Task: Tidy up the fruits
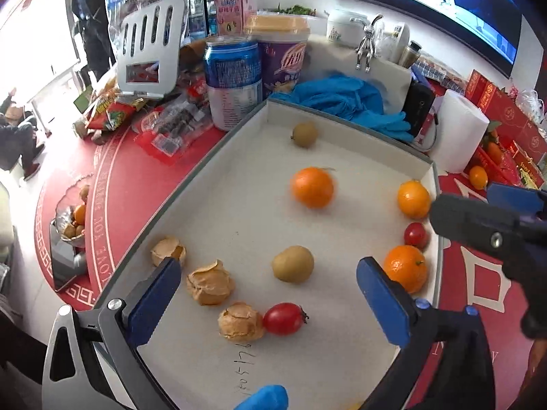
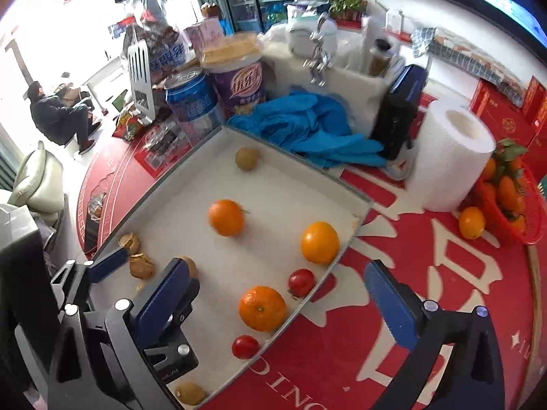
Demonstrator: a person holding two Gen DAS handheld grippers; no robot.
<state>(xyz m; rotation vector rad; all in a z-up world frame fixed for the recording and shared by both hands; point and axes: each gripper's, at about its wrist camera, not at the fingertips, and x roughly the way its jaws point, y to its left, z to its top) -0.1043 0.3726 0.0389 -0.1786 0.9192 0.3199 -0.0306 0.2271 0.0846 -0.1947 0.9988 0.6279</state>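
Observation:
A shallow white tray (image 1: 239, 212) holds three oranges (image 1: 311, 187), two cherry tomatoes (image 1: 283, 318), greenish-brown round fruits (image 1: 293, 263) and cracked brown husked fruits (image 1: 209, 282). My left gripper (image 1: 268, 302) is open and empty, low over the tray's near end. In the right wrist view the tray (image 2: 345, 237) lies left of centre. My right gripper (image 2: 277, 302) is open and empty above the tray's right edge, with an orange (image 2: 262, 308) and a tomato (image 2: 301, 282) between its fingers in the view. The right gripper also shows in the left wrist view (image 1: 492, 229).
Behind the tray stand a blue can (image 1: 234, 82), a purple tub (image 1: 282, 58), blue gloves (image 1: 345, 97) and a paper roll (image 2: 449, 157). A red basket of oranges (image 2: 509, 201) sits right, with a loose orange (image 2: 471, 222). A glass dish of fruit (image 1: 73, 218) is left.

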